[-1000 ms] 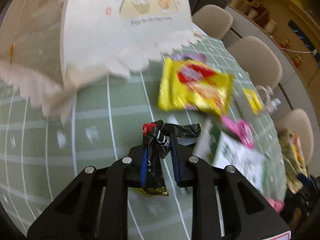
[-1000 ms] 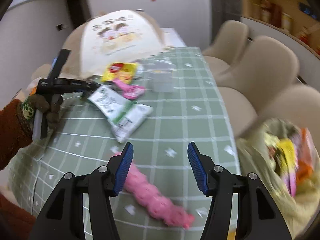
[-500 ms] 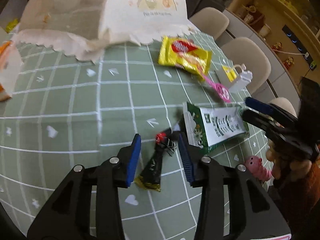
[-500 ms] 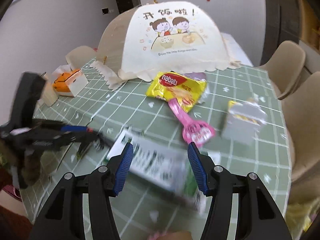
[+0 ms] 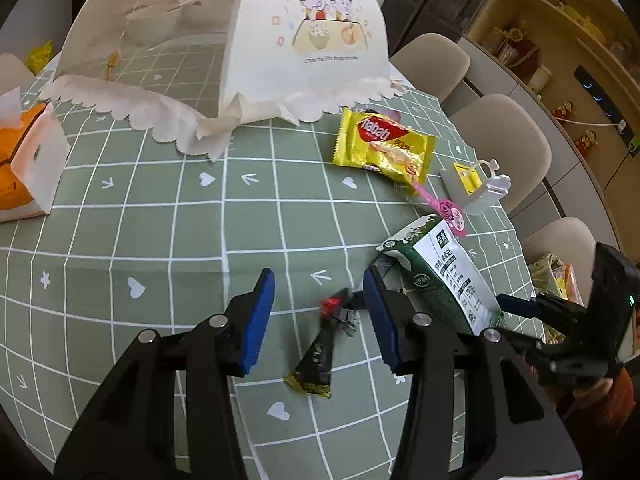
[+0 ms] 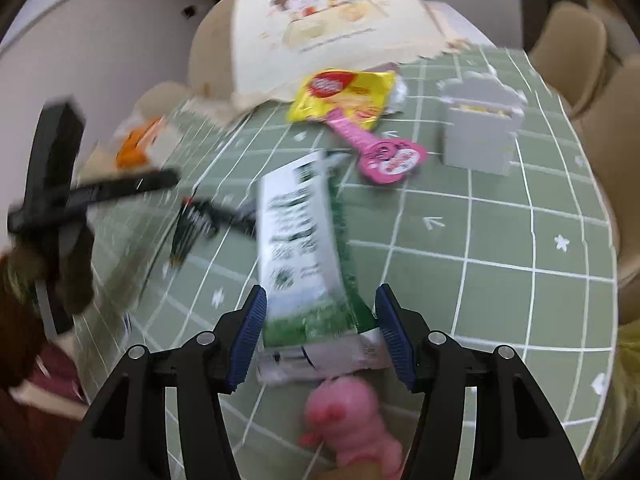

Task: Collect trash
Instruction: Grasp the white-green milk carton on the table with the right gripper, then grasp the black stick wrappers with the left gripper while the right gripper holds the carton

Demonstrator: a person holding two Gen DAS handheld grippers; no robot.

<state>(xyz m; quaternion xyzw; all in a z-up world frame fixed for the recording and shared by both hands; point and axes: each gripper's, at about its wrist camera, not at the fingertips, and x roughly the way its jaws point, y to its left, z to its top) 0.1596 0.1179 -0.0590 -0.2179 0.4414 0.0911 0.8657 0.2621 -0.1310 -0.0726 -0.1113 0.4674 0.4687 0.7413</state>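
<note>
- The left gripper (image 5: 318, 322) hangs over the green checked tablecloth (image 5: 160, 240), its jaws opening to a middling gap; the black snack wrapper (image 5: 320, 354) with a red end lies flat on the cloth below and between them, touched by neither pad.
- The right gripper (image 6: 318, 338) stands wide, its blue pads either side of the near end of the green-and-white milk carton (image 6: 298, 248); the blur hides whether they press on it.
- That carton lies on its side near the tabletop's right edge, just beside the black wrapper.
- A yellow Nabati wafer packet (image 5: 384, 148) lies further in, at the scalloped hem of the mesh food cover (image 5: 248, 40), with a pink paddle-shaped wrapper (image 5: 442, 208) partly under it.
- A small grey box (image 5: 474, 186) stands near the right edge.
- A pink worm-like toy (image 6: 352, 424) lies at the near edge, beneath the right gripper.
- An orange-and-white tissue box (image 5: 28, 168) sits at the left edge.
</note>
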